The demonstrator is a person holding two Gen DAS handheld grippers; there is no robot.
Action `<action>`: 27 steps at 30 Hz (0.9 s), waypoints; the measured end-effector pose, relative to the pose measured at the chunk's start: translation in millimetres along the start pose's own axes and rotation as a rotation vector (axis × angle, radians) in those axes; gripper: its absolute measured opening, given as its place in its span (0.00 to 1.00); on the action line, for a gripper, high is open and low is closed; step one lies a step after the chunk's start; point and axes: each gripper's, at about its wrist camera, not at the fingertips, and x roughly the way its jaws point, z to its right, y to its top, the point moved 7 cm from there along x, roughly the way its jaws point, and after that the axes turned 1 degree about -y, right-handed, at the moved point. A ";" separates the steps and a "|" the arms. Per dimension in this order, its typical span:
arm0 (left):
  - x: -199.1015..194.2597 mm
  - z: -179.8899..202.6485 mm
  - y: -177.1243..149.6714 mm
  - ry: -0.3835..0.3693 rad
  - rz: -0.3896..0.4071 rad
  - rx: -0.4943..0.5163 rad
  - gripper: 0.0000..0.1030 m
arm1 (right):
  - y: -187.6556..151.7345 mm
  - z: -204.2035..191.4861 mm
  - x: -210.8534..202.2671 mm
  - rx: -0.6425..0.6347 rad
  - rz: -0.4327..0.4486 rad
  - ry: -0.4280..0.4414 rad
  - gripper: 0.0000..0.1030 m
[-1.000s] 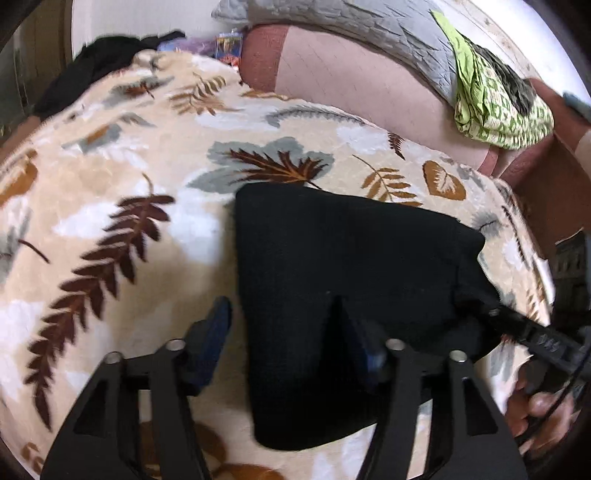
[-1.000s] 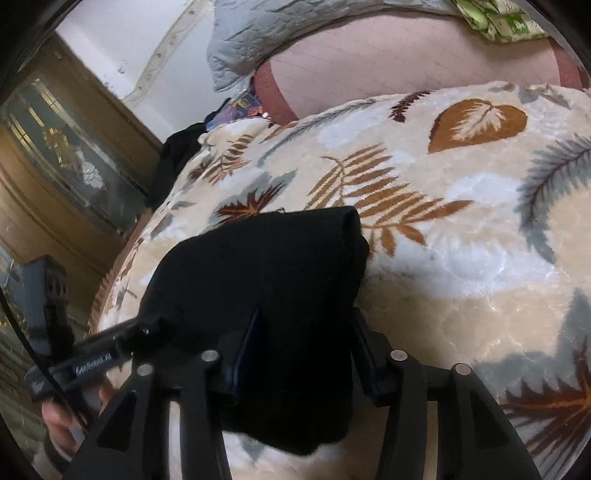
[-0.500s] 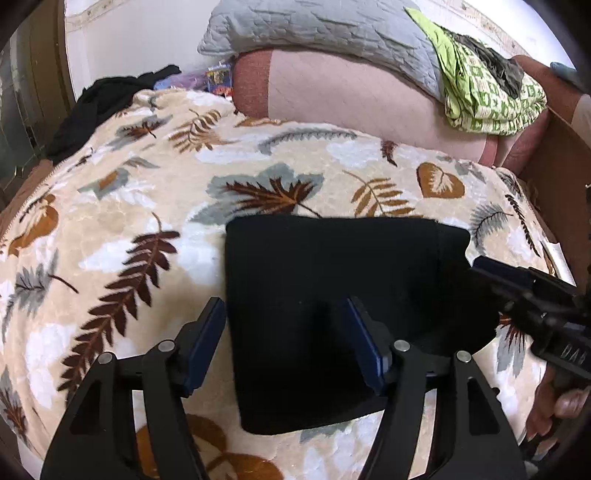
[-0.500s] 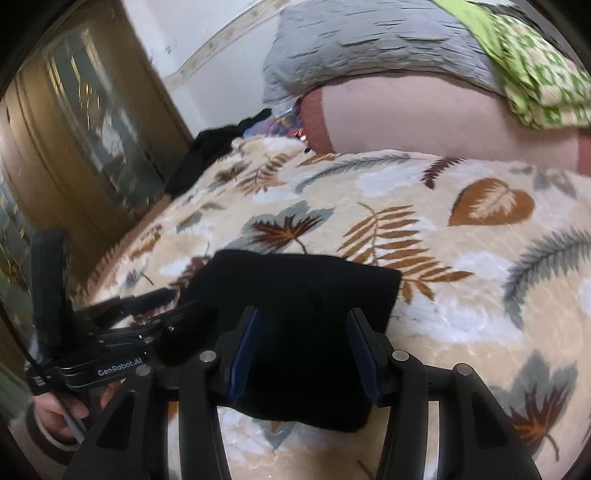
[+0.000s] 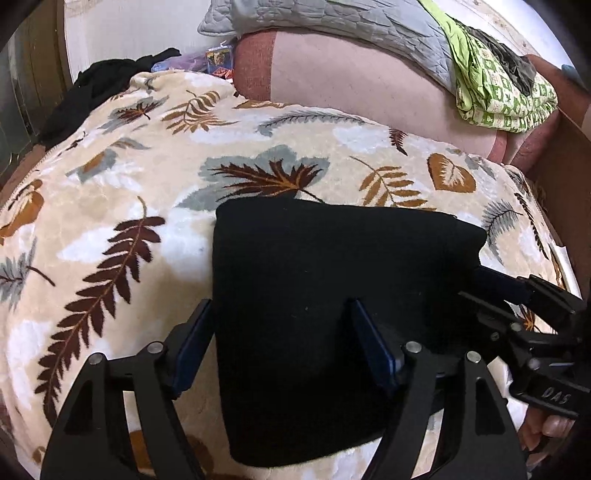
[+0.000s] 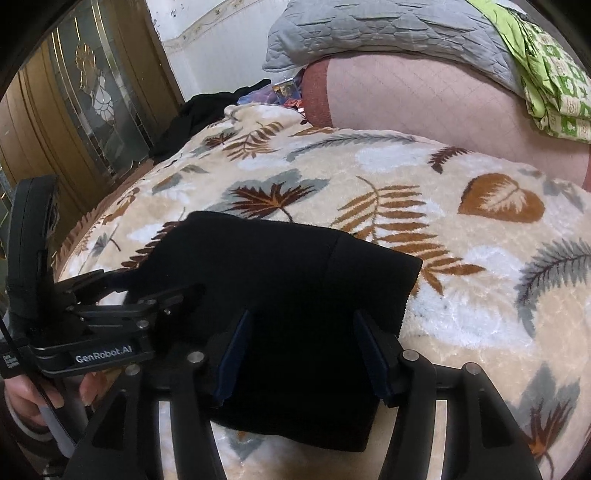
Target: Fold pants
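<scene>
1. While both tongs are being opened, the black pants folded into a thick rectangular bundle are seen lying flat on a cream plush bed blanket printed with brown and grey leaves.
2. The left tongs are held wide over the bundle's left edge, with one blue pad off the cloth and the other above it; nothing is gripped.
3. The right tongs are spread moderately above the bundle's near right part, and no fabric is pinched between the pads.
4. At the head of the bed, a pink bolster is topped by a grey quilted pillow and a green patterned cloth.
</scene>
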 end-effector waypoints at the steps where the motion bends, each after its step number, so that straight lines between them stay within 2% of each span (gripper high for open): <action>1: -3.7 -0.3 0.4 0.001 0.008 0.001 0.73 | 1.0 -0.1 -3.3 0.014 0.005 0.008 0.57; 6: -25.3 -1.1 3.3 0.011 0.062 -0.003 0.73 | 5.8 -2.5 -28.5 0.053 0.062 0.010 0.57; 14: -60.8 -3.6 0.8 0.042 0.150 -0.020 0.73 | 10.3 -12.4 -54.9 0.065 0.129 -0.036 0.69; 19: -76.0 -4.0 -6.9 0.084 0.169 -0.022 0.74 | 7.8 -22.7 -67.6 0.034 0.161 -0.062 0.71; 27: -94.0 -7.5 -15.7 0.102 0.193 -0.046 0.76 | 0.4 -31.5 -84.0 0.032 0.186 -0.059 0.75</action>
